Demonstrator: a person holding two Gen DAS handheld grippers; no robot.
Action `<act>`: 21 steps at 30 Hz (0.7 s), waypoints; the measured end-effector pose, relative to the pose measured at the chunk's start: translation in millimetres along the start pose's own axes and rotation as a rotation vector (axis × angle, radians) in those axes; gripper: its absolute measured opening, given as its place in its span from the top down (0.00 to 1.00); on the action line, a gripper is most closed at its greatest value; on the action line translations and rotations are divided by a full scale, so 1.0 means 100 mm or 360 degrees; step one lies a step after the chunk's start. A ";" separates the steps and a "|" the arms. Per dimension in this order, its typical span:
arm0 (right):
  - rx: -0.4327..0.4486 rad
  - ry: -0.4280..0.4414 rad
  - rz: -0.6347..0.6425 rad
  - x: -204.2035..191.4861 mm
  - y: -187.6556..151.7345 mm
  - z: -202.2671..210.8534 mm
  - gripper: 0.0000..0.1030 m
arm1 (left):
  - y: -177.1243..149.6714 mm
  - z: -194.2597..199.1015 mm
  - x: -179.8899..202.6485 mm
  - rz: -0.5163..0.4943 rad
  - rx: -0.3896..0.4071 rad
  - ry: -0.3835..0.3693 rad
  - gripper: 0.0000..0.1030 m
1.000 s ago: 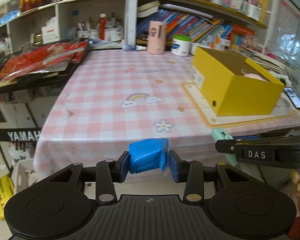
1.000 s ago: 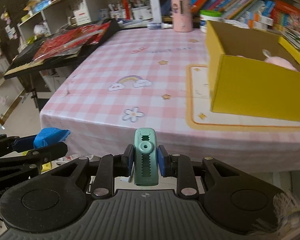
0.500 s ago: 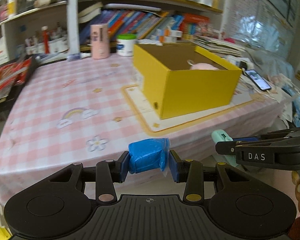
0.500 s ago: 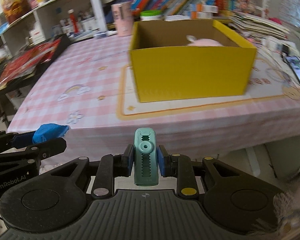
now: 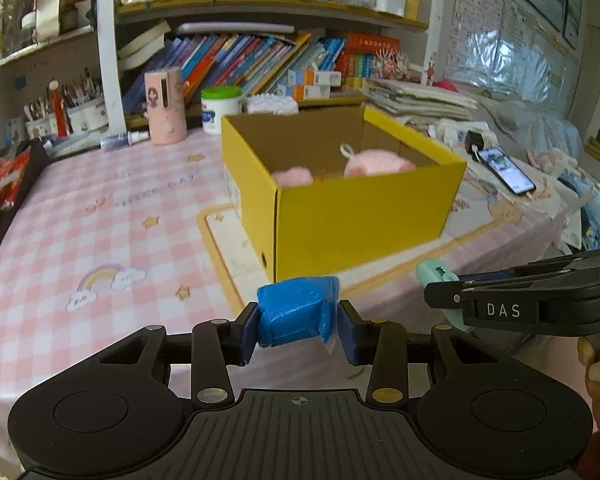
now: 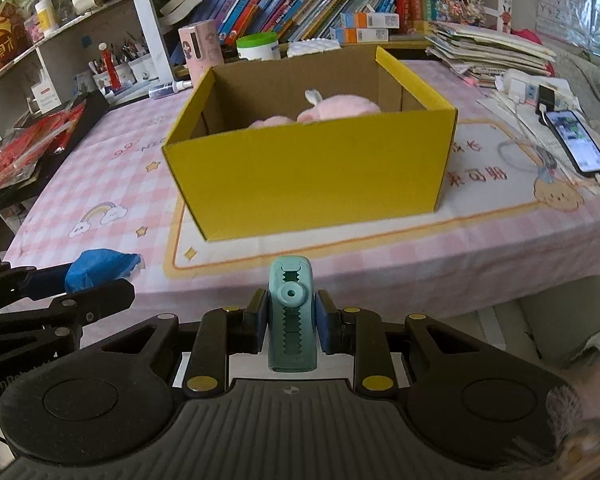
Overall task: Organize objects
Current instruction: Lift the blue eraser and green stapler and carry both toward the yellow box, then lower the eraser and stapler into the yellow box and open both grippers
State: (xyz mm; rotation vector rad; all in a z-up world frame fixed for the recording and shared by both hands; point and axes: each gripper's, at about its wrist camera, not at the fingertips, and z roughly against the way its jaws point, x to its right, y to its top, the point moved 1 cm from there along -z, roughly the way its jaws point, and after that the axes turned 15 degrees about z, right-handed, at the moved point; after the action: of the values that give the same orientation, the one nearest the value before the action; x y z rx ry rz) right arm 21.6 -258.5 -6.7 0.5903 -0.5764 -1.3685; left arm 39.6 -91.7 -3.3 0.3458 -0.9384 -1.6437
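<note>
The left gripper (image 5: 298,326) clamps a blue wrapped block (image 5: 296,310); the right gripper (image 6: 291,322) clamps a teal clip (image 6: 291,312), probably plastic. Both hang off the desk's near edge, the open yellow box (image 6: 312,176) straight ahead, nearer the right

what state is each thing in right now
left tongs: shut on blue packet
right tongs: shut on green clip
yellow box: open, upright on the table
pink plush: inside the box
phone: screen lit, cable attached
</note>
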 end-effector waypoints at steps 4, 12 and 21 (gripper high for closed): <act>0.0051 0.0021 0.0005 0.14 0.17 -0.01 0.77 | 0.16 -0.07 0.09 0.0008 0.0053 0.0005 0.62; 0.0161 0.0063 0.0017 0.45 0.56 -0.05 0.77 | 0.50 -0.25 0.25 0.0004 0.0155 0.0047 0.62; 0.0334 0.0127 0.0056 0.81 1.10 -0.13 0.77 | 0.84 -0.55 0.49 -0.0017 0.0225 0.0098 0.62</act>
State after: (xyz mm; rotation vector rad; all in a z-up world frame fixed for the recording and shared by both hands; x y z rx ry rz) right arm 118.7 -326.5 61.6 0.7970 -0.6671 -1.2537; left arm 118.5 -160.0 35.4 0.4961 -1.0101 -1.5716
